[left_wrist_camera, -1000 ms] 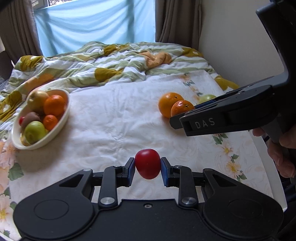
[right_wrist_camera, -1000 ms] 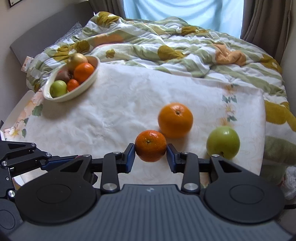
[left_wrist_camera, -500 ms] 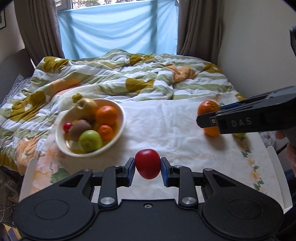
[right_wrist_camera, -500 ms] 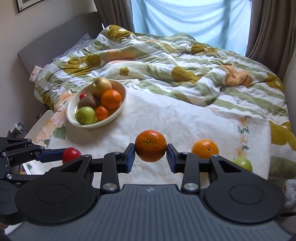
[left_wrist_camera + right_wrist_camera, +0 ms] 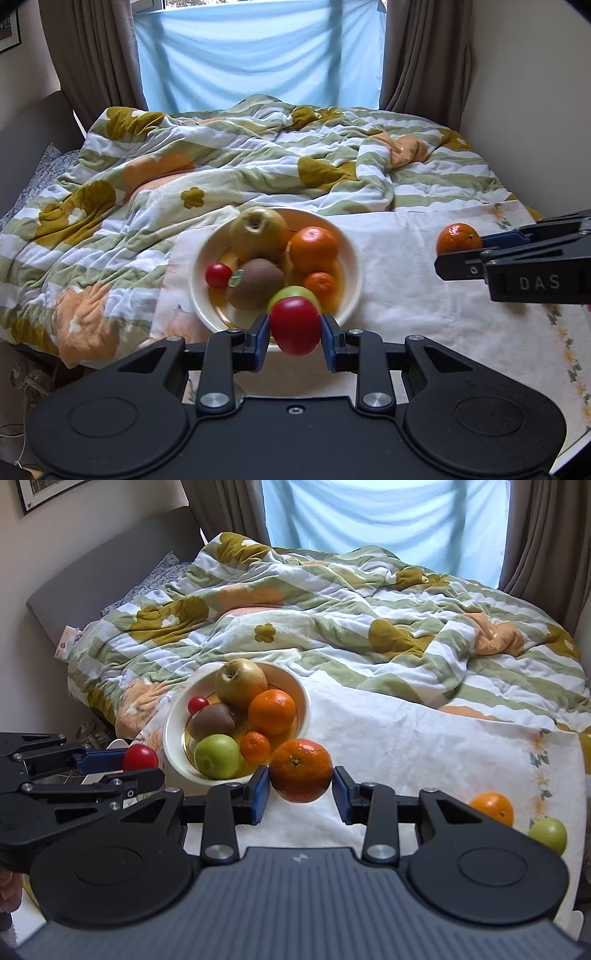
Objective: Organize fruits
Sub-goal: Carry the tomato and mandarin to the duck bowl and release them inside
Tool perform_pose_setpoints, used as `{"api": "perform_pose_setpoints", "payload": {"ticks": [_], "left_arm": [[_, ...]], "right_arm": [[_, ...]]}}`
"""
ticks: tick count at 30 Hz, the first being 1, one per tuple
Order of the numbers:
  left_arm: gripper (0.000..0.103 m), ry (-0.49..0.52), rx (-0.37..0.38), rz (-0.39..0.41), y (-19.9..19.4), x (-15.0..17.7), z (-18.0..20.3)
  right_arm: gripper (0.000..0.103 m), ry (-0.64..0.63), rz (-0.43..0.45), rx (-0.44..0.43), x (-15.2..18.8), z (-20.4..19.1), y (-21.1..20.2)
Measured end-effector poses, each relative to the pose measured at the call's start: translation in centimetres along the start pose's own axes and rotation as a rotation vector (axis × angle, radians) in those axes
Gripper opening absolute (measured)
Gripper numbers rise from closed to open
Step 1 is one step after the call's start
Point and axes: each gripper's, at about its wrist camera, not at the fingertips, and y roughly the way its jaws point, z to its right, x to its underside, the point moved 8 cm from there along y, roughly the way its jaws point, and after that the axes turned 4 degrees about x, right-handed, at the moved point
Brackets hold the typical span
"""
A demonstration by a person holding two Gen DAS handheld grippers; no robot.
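Observation:
My left gripper (image 5: 294,328) is shut on a red fruit (image 5: 295,325) and holds it just in front of the cream bowl (image 5: 352,266). The bowl holds a pear, an orange, a kiwi, a green apple, a small tangerine and a small red fruit. My right gripper (image 5: 301,788) is shut on a tangerine (image 5: 301,770), held above the white cloth to the right of the bowl (image 5: 303,698). The left gripper with the red fruit (image 5: 140,757) shows at left in the right wrist view. The tangerine (image 5: 459,238) shows in the left wrist view.
An orange (image 5: 492,807) and a green apple (image 5: 548,835) lie on the white cloth (image 5: 424,738) at the right. A rumpled striped quilt (image 5: 258,158) covers the bed behind. A wall stands on the right, curtains at the back.
Both grippers have risen and moved left toward the bowl with their fruits. The bowl now sits straight ahead of the left gripper.

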Motion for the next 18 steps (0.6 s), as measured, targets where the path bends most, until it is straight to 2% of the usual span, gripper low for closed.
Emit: {"api": "perform_pose_setpoints", "payload": {"ticks": [8,18], "left_arm": [[0.033,0.021,0.02,-0.043,3.9,-0.7,-5.1],[0.033,0.042,0.033,-0.083,8.2,-1.4,-9.0]], "right_arm": [[0.052,0.058,-0.035,0.042,-1.0,-2.6,3.2],[0.052,0.13,-0.082,0.084,-1.1,-4.6,6.6]]}}
